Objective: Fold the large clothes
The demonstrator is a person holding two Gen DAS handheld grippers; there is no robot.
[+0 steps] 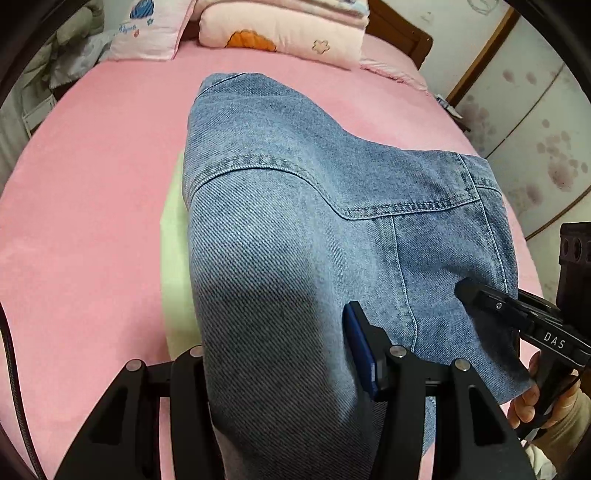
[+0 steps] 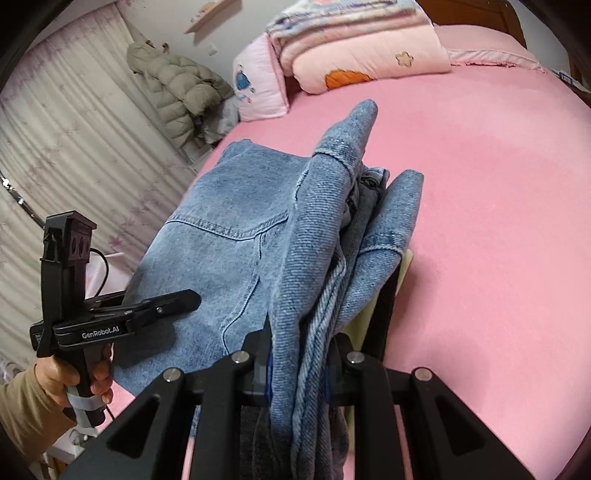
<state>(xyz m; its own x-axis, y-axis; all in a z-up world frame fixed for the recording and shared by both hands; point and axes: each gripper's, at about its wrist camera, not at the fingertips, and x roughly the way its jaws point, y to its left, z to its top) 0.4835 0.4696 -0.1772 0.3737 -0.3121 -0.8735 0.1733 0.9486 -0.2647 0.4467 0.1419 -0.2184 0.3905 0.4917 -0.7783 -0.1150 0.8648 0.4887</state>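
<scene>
A large blue denim garment hangs over the pink bed, held up by both grippers. In the left wrist view my left gripper is shut on a wide fold of the denim, with its blue pad pressed against the cloth. My right gripper reaches in from the right and touches the same garment. In the right wrist view my right gripper is shut on a bunched edge of the denim garment. The left gripper lies against the cloth at the left, with a hand on its handle. A pale green sheet shows under the denim.
The pink bed sheet spreads all around the garment. Pink pillows and a folded quilt lie at the wooden headboard. A puffy coat hangs by the curtains on the left of the right wrist view. A flowered panel stands right of the bed.
</scene>
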